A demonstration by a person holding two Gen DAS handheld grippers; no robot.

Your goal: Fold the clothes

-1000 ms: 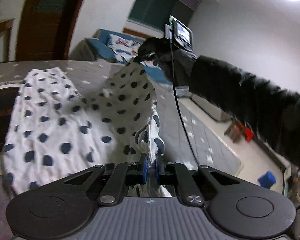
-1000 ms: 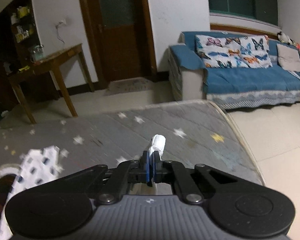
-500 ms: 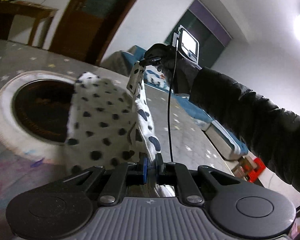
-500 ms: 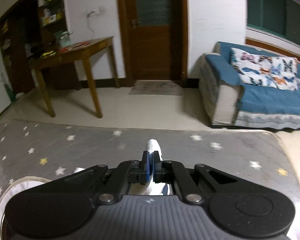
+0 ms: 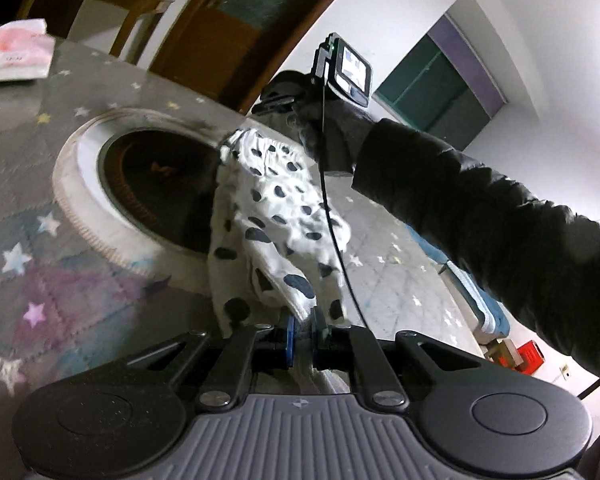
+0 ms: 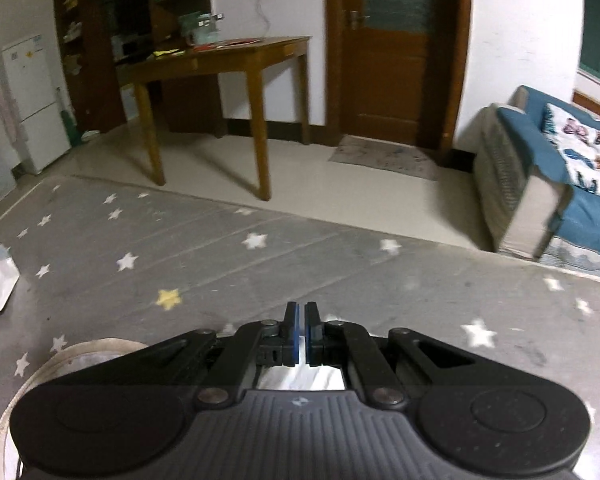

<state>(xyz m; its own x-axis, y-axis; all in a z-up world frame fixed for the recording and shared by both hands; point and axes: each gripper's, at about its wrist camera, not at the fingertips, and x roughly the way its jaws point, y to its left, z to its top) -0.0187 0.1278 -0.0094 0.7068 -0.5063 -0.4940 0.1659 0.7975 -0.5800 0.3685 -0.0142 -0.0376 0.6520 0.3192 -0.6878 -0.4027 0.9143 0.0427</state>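
Observation:
A white garment with dark polka dots (image 5: 276,216) hangs bunched between the two grippers above the grey star-patterned mat (image 5: 60,264). My left gripper (image 5: 303,330) is shut on its near edge, with cloth pinched between the blue pads. The right gripper (image 5: 276,102) shows in the left wrist view at the garment's far top end, held by a black-sleeved arm (image 5: 480,204). In the right wrist view my right gripper (image 6: 300,322) has its jaws nearly together, with white cloth (image 6: 300,378) showing just behind the pads.
A round dark rug with a pale rim (image 5: 148,184) lies on the mat under the garment. A pink-white packet (image 5: 16,52) lies at the mat's far left. A wooden table (image 6: 220,64), a door (image 6: 396,48) and a blue sofa (image 6: 560,168) stand beyond the mat.
Both grippers swung left with the garment, lifting it off the mat so it now hangs bunched over the round rug. The cloth tip no longer sticks out past the right pads.

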